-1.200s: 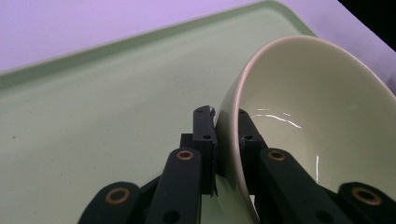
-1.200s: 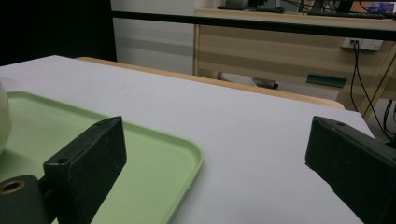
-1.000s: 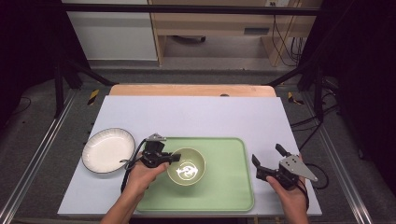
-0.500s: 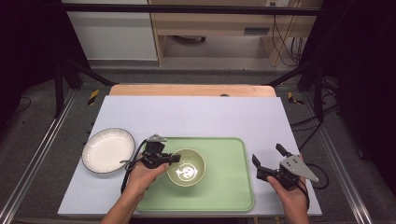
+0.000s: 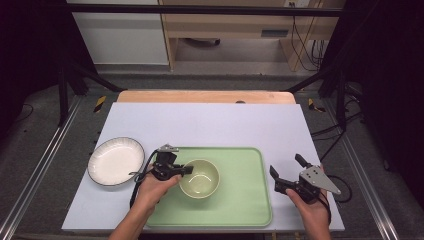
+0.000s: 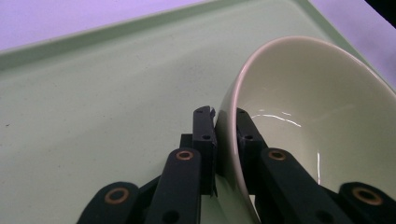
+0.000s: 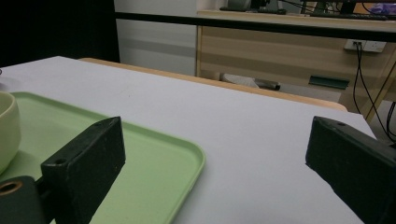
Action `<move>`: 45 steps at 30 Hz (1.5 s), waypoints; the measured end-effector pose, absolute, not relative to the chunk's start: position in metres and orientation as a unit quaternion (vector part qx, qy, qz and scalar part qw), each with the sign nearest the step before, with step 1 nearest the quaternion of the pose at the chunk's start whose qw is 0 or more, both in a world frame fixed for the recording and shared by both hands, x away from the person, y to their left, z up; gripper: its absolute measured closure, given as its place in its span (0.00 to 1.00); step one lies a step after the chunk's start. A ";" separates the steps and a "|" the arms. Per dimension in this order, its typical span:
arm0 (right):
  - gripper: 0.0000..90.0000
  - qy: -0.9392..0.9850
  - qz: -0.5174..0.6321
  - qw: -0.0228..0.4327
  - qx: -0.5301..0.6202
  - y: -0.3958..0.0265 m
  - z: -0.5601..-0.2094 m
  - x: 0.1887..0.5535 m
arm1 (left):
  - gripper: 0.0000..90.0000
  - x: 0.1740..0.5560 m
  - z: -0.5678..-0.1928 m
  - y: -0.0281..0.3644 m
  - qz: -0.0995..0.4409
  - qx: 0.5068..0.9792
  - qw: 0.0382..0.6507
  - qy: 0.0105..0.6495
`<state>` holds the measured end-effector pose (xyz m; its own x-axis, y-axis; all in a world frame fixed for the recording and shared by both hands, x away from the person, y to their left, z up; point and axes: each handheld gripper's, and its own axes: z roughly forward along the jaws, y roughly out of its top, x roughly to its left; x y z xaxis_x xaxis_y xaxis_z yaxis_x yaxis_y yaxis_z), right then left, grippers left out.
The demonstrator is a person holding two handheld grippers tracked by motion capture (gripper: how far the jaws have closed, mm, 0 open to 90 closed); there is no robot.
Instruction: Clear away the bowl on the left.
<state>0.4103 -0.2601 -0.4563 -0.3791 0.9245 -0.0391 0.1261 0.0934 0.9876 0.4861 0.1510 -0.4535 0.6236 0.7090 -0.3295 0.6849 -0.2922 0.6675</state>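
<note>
Sitting on the green tray (image 5: pixel 240 200), the bowl (image 5: pixel 200 178) has its left rim pinched between the jaws of the left gripper (image 5: pixel 186 170), one inside, one outside. A white plate (image 5: pixel 115 161) lies left. The right gripper (image 5: pixel 289 170) gapes wide, empty, right of the tray.

1. In the left gripper view, the bowl (image 6: pixel 317 140) runs off the right and bottom edges of the frame; its base cannot be seen.
2. There the left claw (image 6: pixel 224 119) covers the strip of bowl wall clamped between its jaws.
3. In the right gripper view, the bowl (image 7: pixel 7 128) is cut by the left edge, leaving a sliver.
4. The right claw (image 7: pixel 215 158) has its right jaw cropped at the lower right corner.
5. In the high view, both forearms leave at the bottom edge, and the tray (image 5: pixel 250 200) is partly hidden under the left hand (image 5: pixel 152 187).
</note>
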 end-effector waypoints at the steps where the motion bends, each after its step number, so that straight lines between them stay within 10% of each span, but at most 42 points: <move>1: 0.06 0.637 0.532 0.375 0.413 -0.260 -0.456 0.410 | 0.91 0.486 -0.454 0.150 0.022 0.805 0.407 0.431; 4: 0.06 0.637 0.533 0.375 0.412 -0.259 -0.456 0.410 | 0.89 0.483 -0.450 0.151 0.047 0.802 0.417 0.425; 15: 0.05 0.635 0.533 0.376 0.413 -0.261 -0.456 0.410 | 0.37 0.474 -0.427 0.180 0.113 0.786 0.466 0.391; 27: 0.05 0.634 0.534 0.375 0.415 -0.262 -0.455 0.409 | 0.13 0.462 -0.409 0.222 0.145 0.752 0.543 0.344; 45: 0.05 0.631 0.537 0.376 0.414 -0.263 -0.454 0.408 | 0.11 0.446 -0.421 0.285 0.221 0.711 0.563 0.359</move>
<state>0.4084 -0.2626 -0.4543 -0.3734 0.9272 -0.0295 0.1184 0.0792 0.9898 0.4462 0.2853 -0.4207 0.6444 0.7593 -0.0907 0.2616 -0.1074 0.9592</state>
